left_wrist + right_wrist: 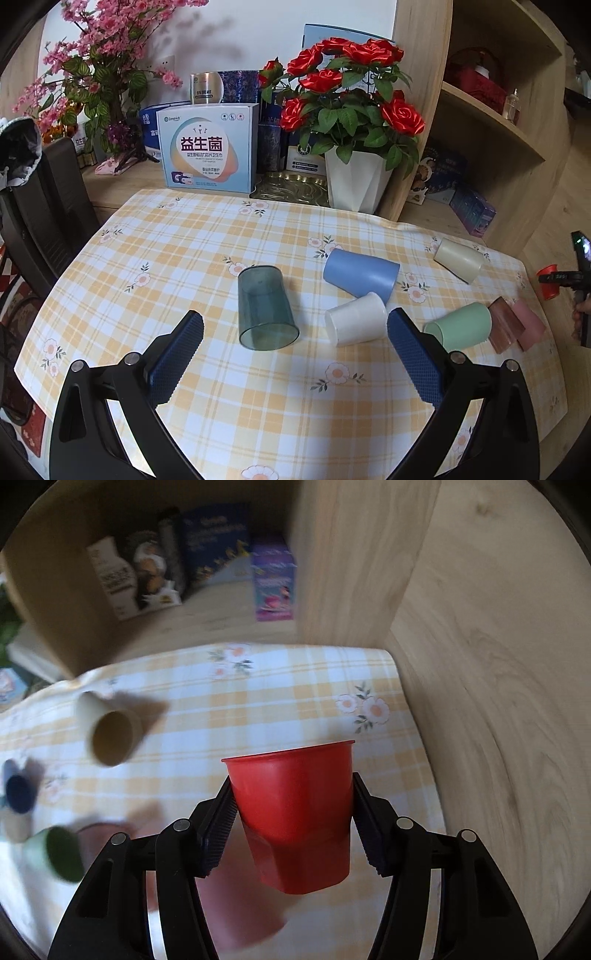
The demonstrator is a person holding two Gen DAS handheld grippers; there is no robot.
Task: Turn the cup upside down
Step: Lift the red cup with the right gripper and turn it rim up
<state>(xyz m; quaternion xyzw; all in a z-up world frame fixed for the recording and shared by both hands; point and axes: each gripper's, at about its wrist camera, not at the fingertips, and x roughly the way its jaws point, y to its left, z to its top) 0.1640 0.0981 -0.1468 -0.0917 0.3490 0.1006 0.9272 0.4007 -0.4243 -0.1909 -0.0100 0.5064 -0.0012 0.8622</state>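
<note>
Left gripper (295, 332) spread wide, holding nothing, hovering low over the checked tablecloth (221, 406). Ahead of it, from left to right: teal see-through cup (266, 308) standing mouth-down, white cup (356, 319) on its side, blue cup (360, 273) on its side just behind, green cup (460, 325) tipped over with a pink cup (517, 325) beside it, cream cup (459, 259) lying farther back. Probably parked clear, leaving the work to the other hand.

Right gripper (291, 805) clamped on a red cup (295, 812), off the cloth near the table's right edge, close to the wooden shelf side (480, 664). Mouth up, slightly tilted, pads squeezing the upper wall on both sides. Likely gripped across the middle for an easy wrist roll. Flip not yet done, judging by the rim on top. Background blurred.
</note>
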